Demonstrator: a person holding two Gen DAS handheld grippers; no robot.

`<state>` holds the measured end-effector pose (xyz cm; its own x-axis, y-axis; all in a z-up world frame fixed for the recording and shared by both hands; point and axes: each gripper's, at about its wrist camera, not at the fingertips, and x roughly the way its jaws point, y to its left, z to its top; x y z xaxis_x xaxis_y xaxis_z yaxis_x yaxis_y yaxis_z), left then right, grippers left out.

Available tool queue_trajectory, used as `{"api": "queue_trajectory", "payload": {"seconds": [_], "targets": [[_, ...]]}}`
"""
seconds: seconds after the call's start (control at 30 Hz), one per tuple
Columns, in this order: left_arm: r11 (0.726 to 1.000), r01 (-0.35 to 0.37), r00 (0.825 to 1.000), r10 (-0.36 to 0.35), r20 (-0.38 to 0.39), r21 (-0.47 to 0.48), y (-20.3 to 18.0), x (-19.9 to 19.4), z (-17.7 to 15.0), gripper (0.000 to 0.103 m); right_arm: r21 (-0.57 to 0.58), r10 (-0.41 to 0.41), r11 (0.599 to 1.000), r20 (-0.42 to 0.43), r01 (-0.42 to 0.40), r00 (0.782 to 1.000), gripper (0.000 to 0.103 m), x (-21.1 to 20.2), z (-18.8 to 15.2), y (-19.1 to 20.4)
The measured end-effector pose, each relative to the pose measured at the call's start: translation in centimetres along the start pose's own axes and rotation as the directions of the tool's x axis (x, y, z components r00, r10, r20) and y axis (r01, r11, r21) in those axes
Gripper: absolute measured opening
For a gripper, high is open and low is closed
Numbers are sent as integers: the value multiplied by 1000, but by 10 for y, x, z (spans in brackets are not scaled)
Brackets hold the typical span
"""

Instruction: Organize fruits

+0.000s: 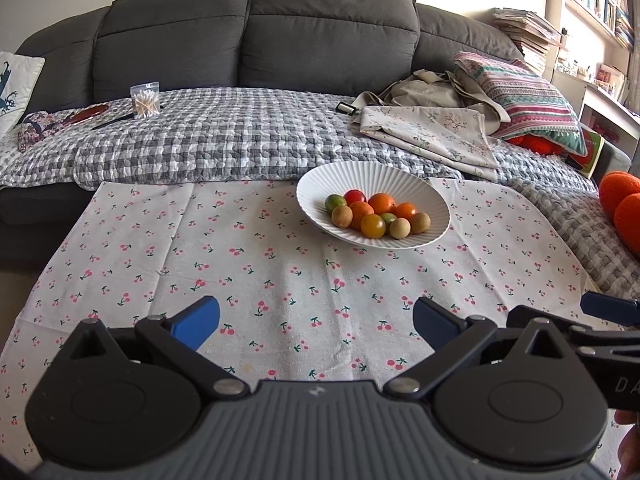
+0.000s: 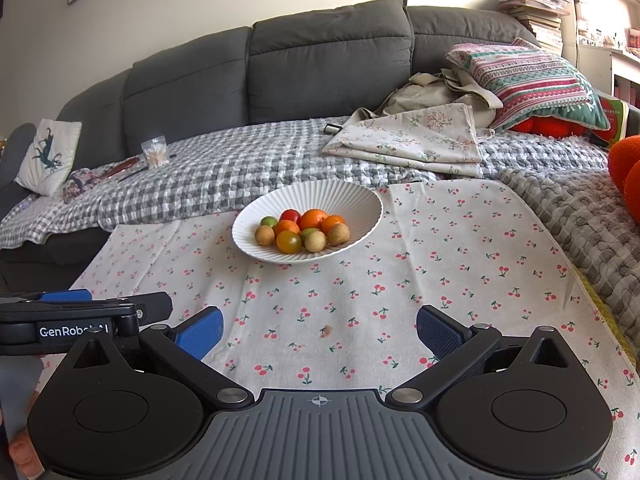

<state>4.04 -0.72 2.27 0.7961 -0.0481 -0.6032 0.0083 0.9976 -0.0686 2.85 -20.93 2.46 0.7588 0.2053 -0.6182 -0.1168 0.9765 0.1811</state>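
Observation:
A white ribbed bowl (image 1: 320,184) stands on the cherry-print cloth (image 1: 240,264) at the far side; it also shows in the right wrist view (image 2: 320,196). It holds several small fruits: orange ones (image 1: 381,202), a red tomato (image 1: 354,196), green ones (image 1: 334,201) and tan round ones (image 1: 341,216). My left gripper (image 1: 316,322) is open and empty over the near cloth, well short of the bowl. My right gripper (image 2: 320,330) is open and empty, also short of the bowl (image 2: 320,196). The left gripper's side shows at the right wrist view's left edge (image 2: 80,312).
A grey sofa (image 1: 256,40) with a checked blanket (image 1: 240,140) lies behind the cloth. On it are a cotton-swab box (image 1: 145,101), folded floral fabric (image 1: 432,136), a striped cushion (image 1: 520,96) and orange plush (image 1: 620,200). Bookshelves stand at the right.

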Motion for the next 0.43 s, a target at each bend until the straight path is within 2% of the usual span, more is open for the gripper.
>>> {"api": "queue_trajectory", "payload": {"seconds": [0.43], "targets": [[1000,-2,1000,2,2,-3,0,-1,0,102,-2,1,1000,0,-1,1000,103,0,0,1]]}}
